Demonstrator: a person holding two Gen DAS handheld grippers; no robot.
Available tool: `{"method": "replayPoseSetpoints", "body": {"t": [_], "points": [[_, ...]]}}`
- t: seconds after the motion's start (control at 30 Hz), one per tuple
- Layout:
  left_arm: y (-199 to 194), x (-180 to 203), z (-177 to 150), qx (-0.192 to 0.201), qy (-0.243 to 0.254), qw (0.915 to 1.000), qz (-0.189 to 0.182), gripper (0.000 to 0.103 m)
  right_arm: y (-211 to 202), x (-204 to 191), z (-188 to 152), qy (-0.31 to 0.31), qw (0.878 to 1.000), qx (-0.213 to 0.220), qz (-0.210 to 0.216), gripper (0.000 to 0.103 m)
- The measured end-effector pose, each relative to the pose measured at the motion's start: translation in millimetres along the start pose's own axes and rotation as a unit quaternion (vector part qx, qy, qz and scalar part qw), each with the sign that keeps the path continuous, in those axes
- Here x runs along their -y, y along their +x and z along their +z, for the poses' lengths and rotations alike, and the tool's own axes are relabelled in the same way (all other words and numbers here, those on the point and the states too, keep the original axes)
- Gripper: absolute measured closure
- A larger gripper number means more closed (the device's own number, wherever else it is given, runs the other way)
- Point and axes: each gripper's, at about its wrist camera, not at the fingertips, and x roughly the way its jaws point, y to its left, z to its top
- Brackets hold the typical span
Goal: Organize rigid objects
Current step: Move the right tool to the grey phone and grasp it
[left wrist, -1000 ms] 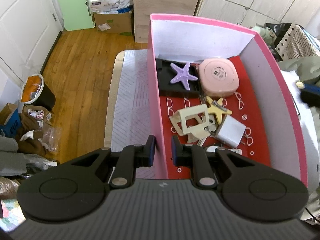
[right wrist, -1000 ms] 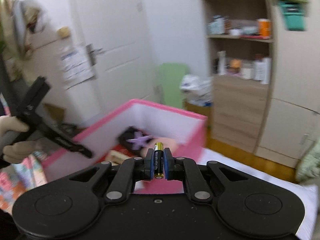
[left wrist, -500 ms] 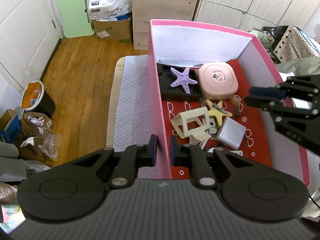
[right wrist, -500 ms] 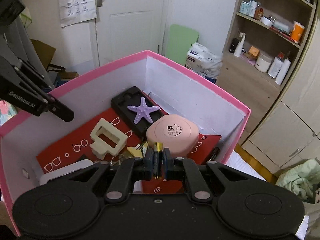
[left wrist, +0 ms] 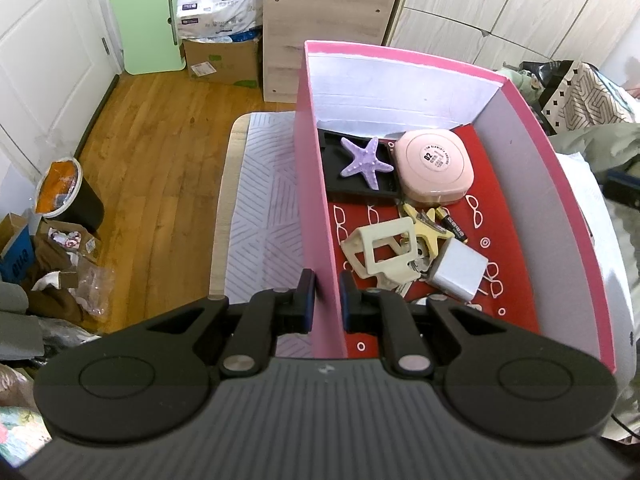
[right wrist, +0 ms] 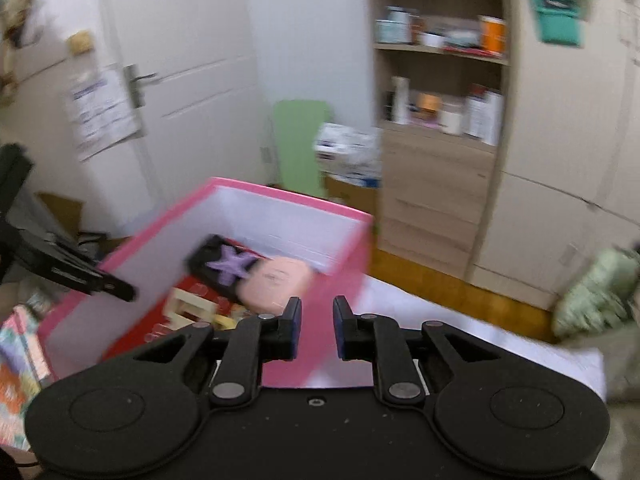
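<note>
My left gripper (left wrist: 327, 300) is shut on the near left wall of the pink box (left wrist: 316, 200), one finger on each side of it. On the box's red floor lie a purple starfish (left wrist: 366, 158) on a black tray (left wrist: 340, 176), a pink compact (left wrist: 434, 166), a cream hair clip (left wrist: 380, 252), a yellow star clip (left wrist: 430, 228), a white charger (left wrist: 460, 274) and a black battery (left wrist: 451, 225). My right gripper (right wrist: 317, 328) hovers outside the box's near corner (right wrist: 352, 264). Its jaws are opening and nothing is between them.
The box stands on a white patterned mat (left wrist: 264, 208) over a wooden floor (left wrist: 160, 152). A wooden cabinet (left wrist: 324, 28) and wardrobe doors (left wrist: 500, 8) rise behind it. A green board (left wrist: 148, 20), a cardboard box (left wrist: 220, 60) and a bin (left wrist: 68, 196) are at the left.
The right gripper swung in over the box, let go of the battery, and pulled back out. The battery now lies on the box floor beside the pink compact. The left gripper kept still.
</note>
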Motion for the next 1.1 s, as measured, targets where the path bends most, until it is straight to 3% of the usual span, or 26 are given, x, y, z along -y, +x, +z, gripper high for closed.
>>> {"method": "replayPoseSetpoints", "body": {"t": [0.17,0.47,0.93,1.1], "points": [[0.6,5.4,0.0,0.000,0.006,0.9999,0.010,0.091,-9.0,42.7,-27.5,0.053,0.998,-0.021,-0.029,0.081],[0.7,3.7,0.6,-0.002,-0.006,0.9999,0.011,0.091,11.4,83.0,-69.4,0.078,0.993,-0.048,-0.078,0.063],[1.9,6.1,0.9,-0.004,0.009,0.9999,0.012,0.091,46.0,102.3,-83.8,0.086,0.990,-0.079,-0.076,0.031],[1.6,6.2,1.3,-0.003,0.009,0.9999,0.012,0.091,58.8,109.4,-83.2,0.095,0.987,-0.093,-0.092,0.029]]}}
